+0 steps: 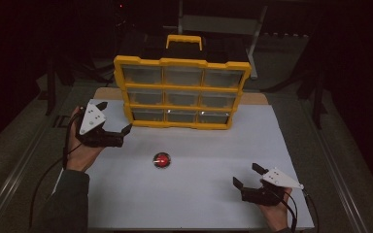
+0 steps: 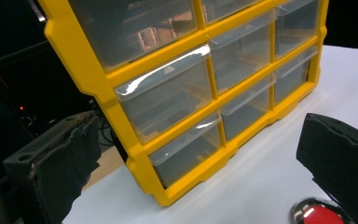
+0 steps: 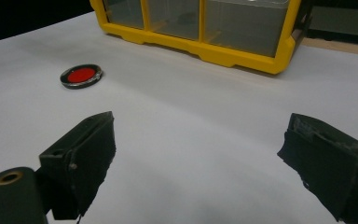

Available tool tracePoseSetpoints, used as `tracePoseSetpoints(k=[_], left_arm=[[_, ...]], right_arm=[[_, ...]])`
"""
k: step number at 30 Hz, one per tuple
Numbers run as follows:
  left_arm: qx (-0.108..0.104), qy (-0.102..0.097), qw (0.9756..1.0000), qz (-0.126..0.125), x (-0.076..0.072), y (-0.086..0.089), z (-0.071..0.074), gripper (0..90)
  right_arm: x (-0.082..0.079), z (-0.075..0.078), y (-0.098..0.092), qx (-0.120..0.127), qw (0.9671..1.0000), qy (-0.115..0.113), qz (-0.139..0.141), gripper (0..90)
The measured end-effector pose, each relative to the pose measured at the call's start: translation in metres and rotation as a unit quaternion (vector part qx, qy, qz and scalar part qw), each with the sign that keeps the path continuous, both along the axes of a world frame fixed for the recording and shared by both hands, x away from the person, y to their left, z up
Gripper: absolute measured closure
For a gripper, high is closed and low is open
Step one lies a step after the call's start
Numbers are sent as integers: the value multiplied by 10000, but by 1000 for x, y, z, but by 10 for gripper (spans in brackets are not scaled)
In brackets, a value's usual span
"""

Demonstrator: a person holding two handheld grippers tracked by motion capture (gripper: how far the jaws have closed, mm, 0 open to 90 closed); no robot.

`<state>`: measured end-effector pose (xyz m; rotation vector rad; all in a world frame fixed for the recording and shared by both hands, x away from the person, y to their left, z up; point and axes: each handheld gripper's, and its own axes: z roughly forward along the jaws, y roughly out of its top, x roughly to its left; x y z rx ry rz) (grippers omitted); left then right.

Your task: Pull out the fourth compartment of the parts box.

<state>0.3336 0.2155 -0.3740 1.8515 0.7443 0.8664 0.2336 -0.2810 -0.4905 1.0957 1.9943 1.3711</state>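
Observation:
A yellow organiser cabinet (image 1: 181,92) with clear plastic drawers stands upright at the back of the white table (image 1: 213,194). A small round red disc with a metal rim (image 1: 162,159) lies flat in front of it, mid-table. My left gripper (image 1: 114,116) is open, held just left of the cabinet's lower left corner, nothing between its jaws. In the left gripper view the cabinet (image 2: 205,88) is close ahead and the disc (image 2: 318,214) sits at the bottom right. My right gripper (image 1: 246,175) is open near the front right, empty. The right gripper view shows the disc (image 3: 81,76) far left and the cabinet (image 3: 205,32) beyond.
The cabinet has a yellow carry handle (image 1: 184,41) on top. A wooden board edge (image 1: 255,99) shows behind the white sheet. Metal rails (image 1: 14,179) run along both table sides. Dark surroundings and a stand (image 1: 252,29) lie behind.

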Motion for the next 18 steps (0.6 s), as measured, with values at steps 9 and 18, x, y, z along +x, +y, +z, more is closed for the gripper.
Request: tracePoseSetpoints(k=[9,18], left_arm=[[119,-95,9999,-54,10,-7,9,0],[104,-125,9999,46,23,-5,18,0]], right_arm=[[0,0,0,19,10000,18,4,91],[0,0,0,25,10000,19,0,91]])
